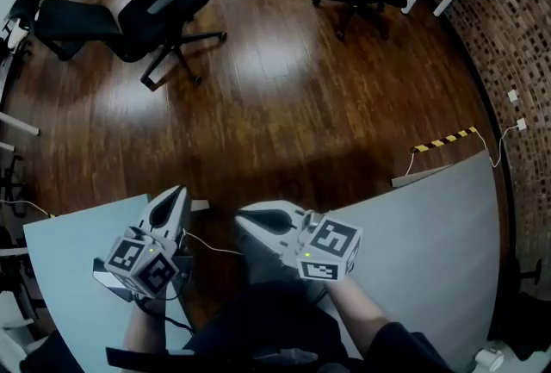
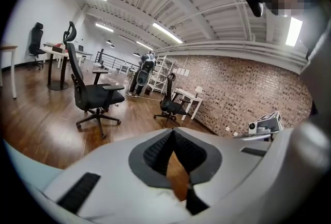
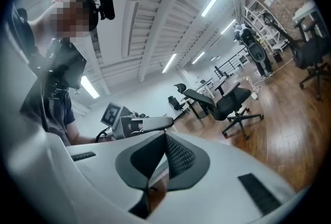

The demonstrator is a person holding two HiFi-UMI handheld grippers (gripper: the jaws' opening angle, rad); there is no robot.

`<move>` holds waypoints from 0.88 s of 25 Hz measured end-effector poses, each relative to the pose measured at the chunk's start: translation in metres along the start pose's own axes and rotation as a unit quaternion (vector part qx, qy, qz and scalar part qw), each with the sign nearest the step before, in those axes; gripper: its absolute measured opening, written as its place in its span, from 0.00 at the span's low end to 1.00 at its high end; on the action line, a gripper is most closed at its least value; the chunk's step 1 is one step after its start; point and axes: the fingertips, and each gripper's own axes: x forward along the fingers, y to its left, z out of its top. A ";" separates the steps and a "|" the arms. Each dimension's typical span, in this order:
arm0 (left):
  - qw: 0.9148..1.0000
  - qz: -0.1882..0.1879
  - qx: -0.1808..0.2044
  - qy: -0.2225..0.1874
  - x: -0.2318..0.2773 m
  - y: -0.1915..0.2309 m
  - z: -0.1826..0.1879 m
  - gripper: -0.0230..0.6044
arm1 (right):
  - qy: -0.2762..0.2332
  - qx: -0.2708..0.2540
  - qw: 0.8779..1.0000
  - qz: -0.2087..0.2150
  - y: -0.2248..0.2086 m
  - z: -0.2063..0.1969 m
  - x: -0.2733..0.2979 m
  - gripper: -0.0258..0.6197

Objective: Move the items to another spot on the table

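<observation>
Left gripper [image 1: 178,191] shut, right gripper [image 1: 244,218] shut, yellow-black strip [image 1: 443,139] in head view only

We record: grey table [image 1: 430,233], near side cut off at the bottom edge, middle hidden behind our torso [image 1: 258,328]; far dark figure [image 2: 143,70], too small to identify.

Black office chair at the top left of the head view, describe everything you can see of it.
The black office chair stands upright on the dark wooden floor, well clear of the grey table. Seen from above, it shows a padded seat, a back, armrests and a star base on casters. Nobody sits in it. Another dark chair stands just to its left; whether they touch is unclear.
</observation>
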 end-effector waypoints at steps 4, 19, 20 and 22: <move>1.000 0.004 0.011 0.002 0.012 0.030 0.010 0.03 | -0.004 0.013 1.000 -0.023 -0.024 0.005 0.020 0.01; 0.999 0.010 0.024 0.043 0.082 0.086 0.093 0.03 | 0.020 0.039 0.998 -0.055 -0.119 0.085 0.072 0.01; 0.999 0.006 0.023 0.042 0.086 0.088 0.098 0.03 | 0.015 0.037 0.997 -0.059 -0.120 0.091 0.070 0.01; 0.999 -0.002 0.021 0.040 0.094 0.089 0.107 0.03 | 0.016 0.037 0.997 -0.066 -0.118 0.096 0.064 0.01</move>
